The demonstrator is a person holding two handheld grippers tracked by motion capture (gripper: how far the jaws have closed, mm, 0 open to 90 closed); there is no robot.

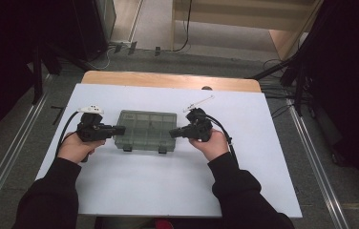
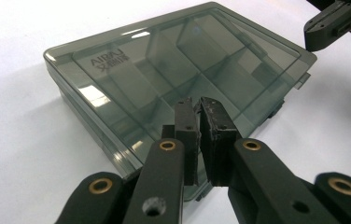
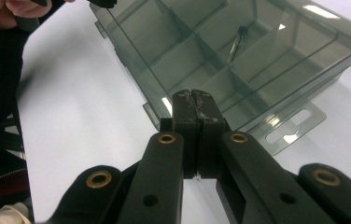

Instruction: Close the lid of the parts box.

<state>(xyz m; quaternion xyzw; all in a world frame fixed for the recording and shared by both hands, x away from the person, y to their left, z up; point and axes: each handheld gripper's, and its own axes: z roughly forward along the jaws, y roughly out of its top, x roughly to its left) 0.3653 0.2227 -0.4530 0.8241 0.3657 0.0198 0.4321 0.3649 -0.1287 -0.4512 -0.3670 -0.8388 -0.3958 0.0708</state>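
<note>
Smoke-tinted plastic organiser box [image 1: 145, 130] lies lid-down-closed in the middle of the white table [image 1: 134, 191], between the two grippers. Left gripper [image 1: 118, 129] points at its left end, jaws drawn almost together with nothing between them; in the left gripper view the pads [image 2: 186, 122] hang over the near edge of the box [image 2: 178, 79], and whether they touch it is hard to tell. Right gripper [image 1: 173, 133] faces the right end, jaws pressed together and empty. Through the tinted lid [image 3: 239, 51] dividers show, and one small dark item [image 3: 237, 42] too dim to identify.
</note>
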